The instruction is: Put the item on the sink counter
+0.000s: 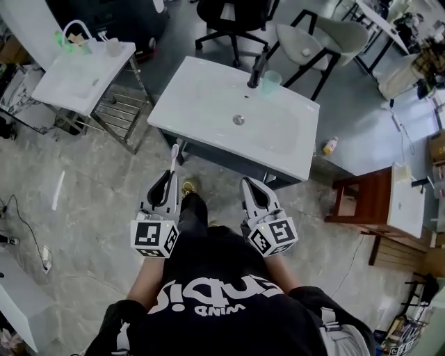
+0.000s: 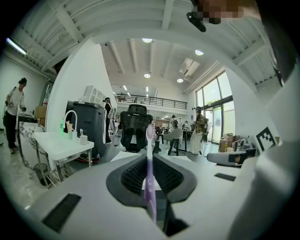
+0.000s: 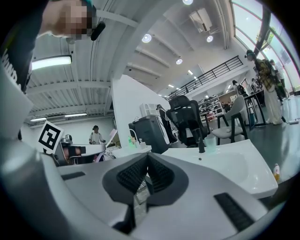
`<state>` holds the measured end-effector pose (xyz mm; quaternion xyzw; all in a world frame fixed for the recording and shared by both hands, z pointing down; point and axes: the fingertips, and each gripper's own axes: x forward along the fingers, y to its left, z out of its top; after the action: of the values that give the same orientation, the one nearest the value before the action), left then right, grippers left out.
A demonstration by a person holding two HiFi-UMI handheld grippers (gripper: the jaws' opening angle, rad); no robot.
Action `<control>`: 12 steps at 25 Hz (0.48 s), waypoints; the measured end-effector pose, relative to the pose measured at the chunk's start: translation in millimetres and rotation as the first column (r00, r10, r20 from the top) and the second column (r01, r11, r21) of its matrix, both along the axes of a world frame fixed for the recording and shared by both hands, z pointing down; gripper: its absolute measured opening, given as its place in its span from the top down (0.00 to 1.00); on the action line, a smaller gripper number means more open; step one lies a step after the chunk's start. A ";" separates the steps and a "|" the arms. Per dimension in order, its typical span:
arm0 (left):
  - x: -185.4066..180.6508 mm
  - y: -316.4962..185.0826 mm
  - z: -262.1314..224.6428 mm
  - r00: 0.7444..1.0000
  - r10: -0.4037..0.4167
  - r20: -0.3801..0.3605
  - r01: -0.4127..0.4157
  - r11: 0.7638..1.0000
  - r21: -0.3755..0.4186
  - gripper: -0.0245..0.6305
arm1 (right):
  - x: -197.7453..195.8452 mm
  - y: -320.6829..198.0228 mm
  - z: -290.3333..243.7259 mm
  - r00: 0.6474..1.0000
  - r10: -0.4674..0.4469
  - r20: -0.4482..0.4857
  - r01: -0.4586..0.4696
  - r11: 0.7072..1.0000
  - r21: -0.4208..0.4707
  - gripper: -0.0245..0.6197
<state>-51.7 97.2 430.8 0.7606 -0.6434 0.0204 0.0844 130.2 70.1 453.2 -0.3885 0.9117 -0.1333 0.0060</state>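
Toothbrush (image 1: 173,158): clamped between the jaws of the left gripper (image 1: 168,179), in the lower centre-left of the head view. Its purple handle (image 2: 150,187) runs up the middle of the left gripper view, gripped by the ribbed pads on both sides. The head end sticks out past the fingertips. It is held in the air, in front of the near edge of the sink counter (image 1: 201,90) and not touching it.

Right gripper (image 1: 252,183): lower centre-right of the head view, level with the left one. Its jaws are pressed together at the tips with nothing between them, as the right gripper view confirms (image 3: 146,157).

Sink counter: white, centre of the head view, set at an angle. It has a drain (image 1: 238,119) in the basin. A dark faucet (image 1: 257,69) stands at the far edge, with a pale green cup (image 1: 271,82) just beside it.

Surroundings: a second white sink (image 1: 73,83) stands on a metal frame in the upper left. A small bottle (image 1: 329,146) stands on the floor right of the main sink. A wooden stool (image 1: 361,201) is at right. A black office chair (image 1: 233,21) is at upper centre and a grey chair (image 1: 313,42) is beside it.
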 end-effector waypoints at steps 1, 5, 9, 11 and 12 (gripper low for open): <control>-1.9 -3.6 -0.4 1.000 -0.003 0.000 0.003 1.000 0.003 0.88 | -2.7 -3.7 0.2 1.000 -0.004 0.001 0.004 1.000 0.001 0.94; -8.6 -18.0 0.1 1.000 -0.009 0.000 0.009 1.000 0.008 0.88 | -11.0 -17.8 1.3 1.000 -0.014 0.004 0.014 1.000 0.006 0.94; -15.1 -38.0 2.6 1.000 -0.004 -0.002 0.004 1.000 0.009 0.88 | -17.6 -36.0 0.1 1.000 -0.013 0.001 0.013 1.000 0.014 0.94; -16.8 -48.6 2.3 1.000 -0.002 -0.003 0.002 1.000 0.012 0.88 | -18.8 -46.2 0.4 1.000 -0.011 -0.003 0.011 1.000 0.015 0.94; -18.0 -53.1 2.3 1.000 -0.002 -0.003 0.002 1.000 0.013 0.88 | -19.5 -50.7 1.2 1.000 -0.010 -0.004 0.010 1.000 0.014 0.94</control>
<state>-69.6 44.1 433.1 0.7605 -0.6442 0.0150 0.0804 110.7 19.4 454.5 -0.3842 0.9146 -0.1262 0.0061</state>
